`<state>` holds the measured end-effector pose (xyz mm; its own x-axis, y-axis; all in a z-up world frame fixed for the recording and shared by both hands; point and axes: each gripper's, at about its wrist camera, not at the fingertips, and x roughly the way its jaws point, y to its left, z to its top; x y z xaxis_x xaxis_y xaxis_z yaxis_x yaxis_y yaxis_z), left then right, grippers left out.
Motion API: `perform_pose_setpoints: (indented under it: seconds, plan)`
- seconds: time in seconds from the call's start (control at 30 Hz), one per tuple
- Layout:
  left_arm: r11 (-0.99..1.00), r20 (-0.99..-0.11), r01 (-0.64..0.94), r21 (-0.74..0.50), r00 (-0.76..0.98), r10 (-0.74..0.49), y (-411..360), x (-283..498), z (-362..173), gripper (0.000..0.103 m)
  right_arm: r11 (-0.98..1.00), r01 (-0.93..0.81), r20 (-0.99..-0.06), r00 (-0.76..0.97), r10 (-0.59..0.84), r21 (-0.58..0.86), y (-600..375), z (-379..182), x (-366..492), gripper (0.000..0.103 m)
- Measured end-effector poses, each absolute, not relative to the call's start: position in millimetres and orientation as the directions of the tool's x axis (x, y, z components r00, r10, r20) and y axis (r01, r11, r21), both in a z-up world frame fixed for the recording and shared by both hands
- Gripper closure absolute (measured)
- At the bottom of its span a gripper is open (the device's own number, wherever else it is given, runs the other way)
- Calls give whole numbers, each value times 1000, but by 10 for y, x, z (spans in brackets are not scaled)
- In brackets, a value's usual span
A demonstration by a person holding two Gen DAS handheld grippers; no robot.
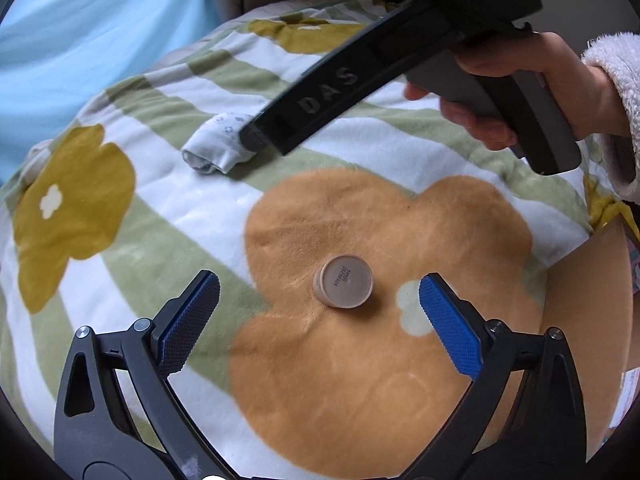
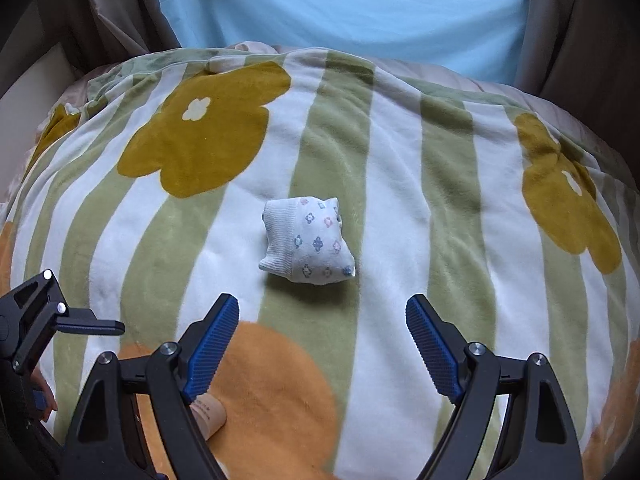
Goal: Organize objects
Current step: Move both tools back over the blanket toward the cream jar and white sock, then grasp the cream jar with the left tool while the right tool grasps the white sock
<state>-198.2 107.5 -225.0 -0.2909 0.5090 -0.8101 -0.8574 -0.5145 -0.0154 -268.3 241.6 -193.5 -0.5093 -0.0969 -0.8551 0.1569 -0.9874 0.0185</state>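
Blanket as landmark: small jar on orange flower, left gripper jaws apart around it, untouched; rolled sock on stripes, right gripper jaws apart just short.

Flowered striped blanket before pale blue fabric.

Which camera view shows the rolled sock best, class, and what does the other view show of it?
The right wrist view: the rolled sock lies whole and unobstructed on the striped blanket, its small flower print sharp. In the left wrist view the sock is farther off, blurred, and partly hidden by the right tool.
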Motion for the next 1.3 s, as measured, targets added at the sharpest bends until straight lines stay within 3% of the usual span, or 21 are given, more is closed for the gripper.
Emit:
perform_pose_setpoints:
  seconds: [0.37, 0.57, 0.7, 0.77, 0.9, 1.07, 1.3]
  plan:
    - [-492, -811, -870, -27, -269, 519, 1185, -1969, -2516, 26, -982, 189, -846, -524, -96, -6, 2316, -2113, -2950, 20]
    - [-469, -821, -883, -25, -250, 513, 1197, -1982, -2608, 51, -981, 195, -849, -522, -84, -23, 2306, -2148, -3048, 22]
    - [-450, -826, -893, -11, -246, 508, 1217, -1965, -2645, 60, -981, 194, -866, -493, -85, -15, 2281, -2219, -3116, 32]
    - [-446, -831, -895, -13, -239, 502, 1226, -1972, -2667, 61, -979, 204, -878, -468, -98, 1, 2263, -2259, -3148, 47]
    - [-447, -837, -894, -24, -227, 498, 1233, -1996, -2677, 72, -979, 200, -883, -465, -66, -32, 2214, -2284, -3147, 53]
    - [-447, -840, -894, -28, -221, 496, 1225, -2010, -2650, 73, -984, 178, -877, -474, -74, -13, 2250, -2232, -3130, 59]
    - [-459, -821, -888, -34, -237, 520, 1161, -2023, -2463, 73, -986, 166, -862, -502, -74, -12, 2284, -2033, -3072, 61]
